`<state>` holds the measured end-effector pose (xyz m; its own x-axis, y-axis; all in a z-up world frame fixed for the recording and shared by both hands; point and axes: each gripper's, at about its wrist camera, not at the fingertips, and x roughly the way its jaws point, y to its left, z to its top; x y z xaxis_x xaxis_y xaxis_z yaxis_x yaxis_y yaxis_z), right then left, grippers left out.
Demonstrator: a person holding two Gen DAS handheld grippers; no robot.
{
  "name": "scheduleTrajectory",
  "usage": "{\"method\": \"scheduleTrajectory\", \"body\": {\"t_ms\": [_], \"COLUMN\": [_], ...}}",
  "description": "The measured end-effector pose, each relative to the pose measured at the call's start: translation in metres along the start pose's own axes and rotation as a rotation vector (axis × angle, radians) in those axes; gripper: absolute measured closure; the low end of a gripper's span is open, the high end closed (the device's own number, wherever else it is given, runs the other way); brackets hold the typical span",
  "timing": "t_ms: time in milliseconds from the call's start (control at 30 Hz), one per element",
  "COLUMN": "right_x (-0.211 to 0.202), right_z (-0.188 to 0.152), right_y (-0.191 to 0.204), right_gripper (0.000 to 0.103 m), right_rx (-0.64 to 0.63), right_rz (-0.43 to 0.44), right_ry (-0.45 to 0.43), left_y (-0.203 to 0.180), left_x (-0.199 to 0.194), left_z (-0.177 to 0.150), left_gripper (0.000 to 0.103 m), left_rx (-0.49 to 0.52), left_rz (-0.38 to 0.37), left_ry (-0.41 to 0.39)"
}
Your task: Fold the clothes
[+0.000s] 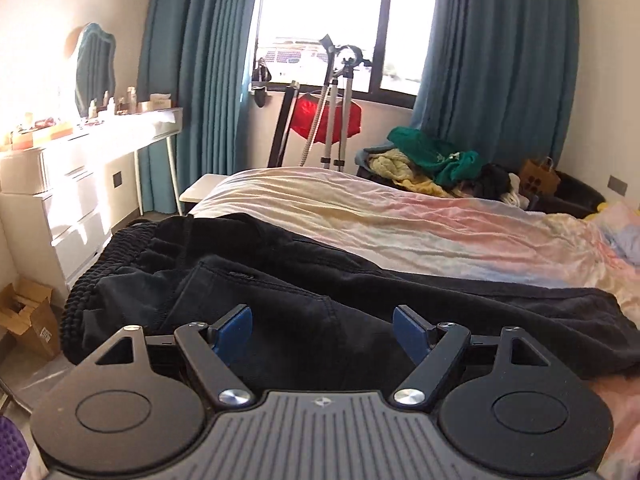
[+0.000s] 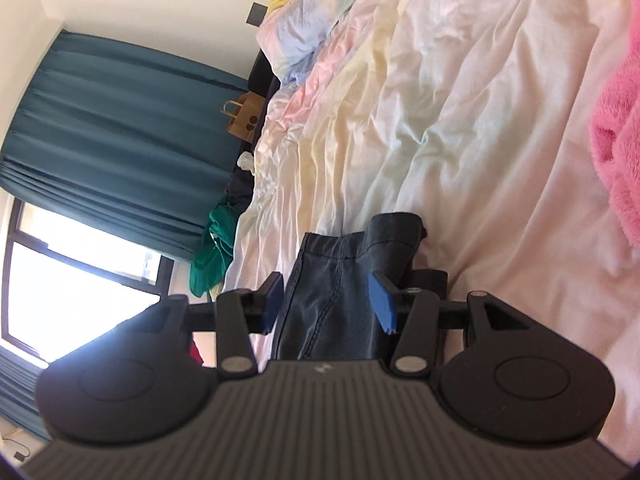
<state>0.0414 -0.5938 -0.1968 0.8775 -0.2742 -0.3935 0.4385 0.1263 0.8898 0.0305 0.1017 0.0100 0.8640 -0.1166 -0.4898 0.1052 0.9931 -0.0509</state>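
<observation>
Plainly, no readable writing shows in either view: the small emblem on each gripper's ribbed grey body and the dark print on the brown paper bag (image 1: 538,180) are too small to make out.

Seen from the left wrist, the left gripper (image 1: 322,330) has its blue pads spread wide, with nothing between them; it hovers over black trousers with a ribbed elastic waistband (image 1: 280,280) lying across the near part of the bed with pastel tie-dye bedding (image 1: 400,220). Only this view shows the white dresser (image 1: 68,192), a red garment (image 1: 324,118) below the window, and a heap of green and yellow clothes (image 1: 424,160).

Seen from the right wrist, the right gripper (image 2: 326,300) stands partly open; dark denim-like fabric (image 2: 336,280) lies between the pads, neither pad pressing it. Only here appears a fluffy pink item (image 2: 620,152) on the bedding.
</observation>
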Motion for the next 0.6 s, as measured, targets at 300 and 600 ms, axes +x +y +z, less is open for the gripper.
{"method": "scheduleTrajectory", "body": {"t_ms": [300,600], "right_x": [0.034,0.055], "right_z": [-0.013,-0.013], "right_y": [-0.011,0.005], "right_gripper": [0.053,0.097], "right_rx": [-0.013,-0.165], "right_rz": [-0.096,-0.164], "right_ry": [0.138,0.091], "left_y": [-0.057,-0.047], "left_x": [0.049,0.063], "left_z": [-0.042,-0.055], "left_gripper": [0.024,0.023], "left_rx": [0.133,0.096], "left_rz": [-0.151,-0.15], "left_ry": [0.081,0.099]}}
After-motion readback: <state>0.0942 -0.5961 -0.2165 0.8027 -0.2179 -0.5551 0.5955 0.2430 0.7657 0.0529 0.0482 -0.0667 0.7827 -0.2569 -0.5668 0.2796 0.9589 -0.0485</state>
